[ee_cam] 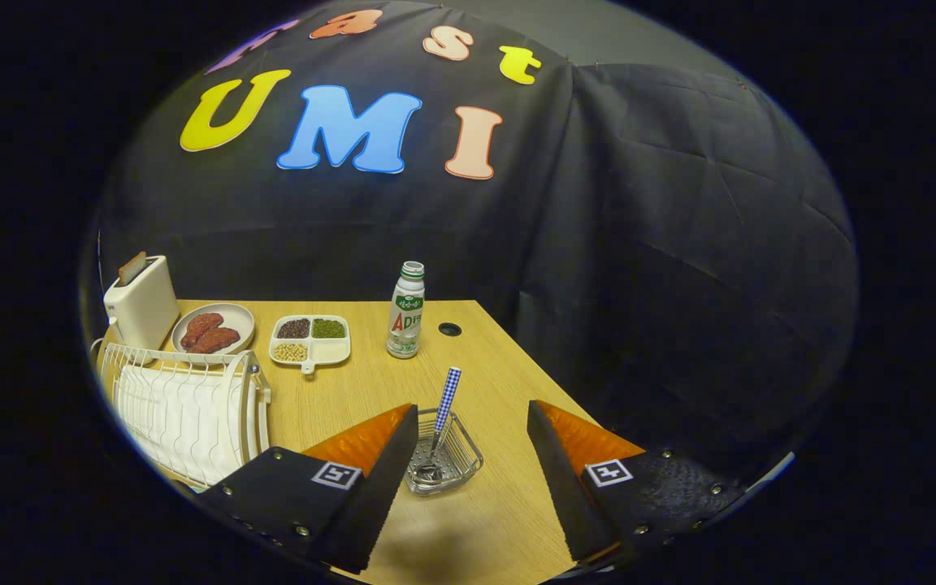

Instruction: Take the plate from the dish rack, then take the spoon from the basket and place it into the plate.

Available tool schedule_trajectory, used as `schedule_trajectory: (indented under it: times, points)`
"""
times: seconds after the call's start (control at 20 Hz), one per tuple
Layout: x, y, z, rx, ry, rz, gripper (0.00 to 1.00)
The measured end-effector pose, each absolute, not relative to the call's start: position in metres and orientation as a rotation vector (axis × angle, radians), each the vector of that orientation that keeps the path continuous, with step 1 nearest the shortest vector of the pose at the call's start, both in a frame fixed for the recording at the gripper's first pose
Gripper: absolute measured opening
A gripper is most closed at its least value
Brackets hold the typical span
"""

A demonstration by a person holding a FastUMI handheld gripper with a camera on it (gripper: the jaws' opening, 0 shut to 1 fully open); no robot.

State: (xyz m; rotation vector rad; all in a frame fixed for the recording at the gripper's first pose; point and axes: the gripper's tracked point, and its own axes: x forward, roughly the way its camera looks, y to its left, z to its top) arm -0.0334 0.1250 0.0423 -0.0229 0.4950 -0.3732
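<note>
The gripper point(472, 422) hangs above the wooden surface point(509, 504) with its jaws wide apart and nothing between their tips. Just ahead of the fingers point(391, 455), in the gap between them though nearer the left one, sits a small wire basket point(468, 463). The spoon point(439, 431) stands in that basket, its bowl down in the bottom and its blue-and-white checked handle leaning up and away from the gripper. To the left of the left finger stands the white dish rack point(184, 402), its wires curving up from the surface; a white plate point(250, 410) appears to stand on edge at the rack's right end, though its outline blends with the rack and is hard to make out. Beyond the rack, near the far left corner of the surface, is a white toaster point(141, 307) with a slice of bread sticking out of its slot. Beside the toaster lies a round dish point(213, 328) holding two reddish pieces of meat, and next to that a white divided tray point(310, 340) with dark, green and pale grains in three of its compartments. A small bottle point(406, 310) with a green-and-white label stands upright further right, well beyond the basket, and a dark round hole point(450, 329) shows in the surface just beside it.
</note>
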Motion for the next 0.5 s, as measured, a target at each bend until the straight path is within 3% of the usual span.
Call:
schedule_trajectory:
  times: [0.3,0.35,0.5]
  points:
    - [0.016,0.112,0.006,0.082,0.561,-0.41,0.85]
    - [0.025,0.114,-0.005,0.112,0.572,-0.407,0.79]
    - [0.047,0.11,-0.025,0.157,0.6,-0.417,0.77]
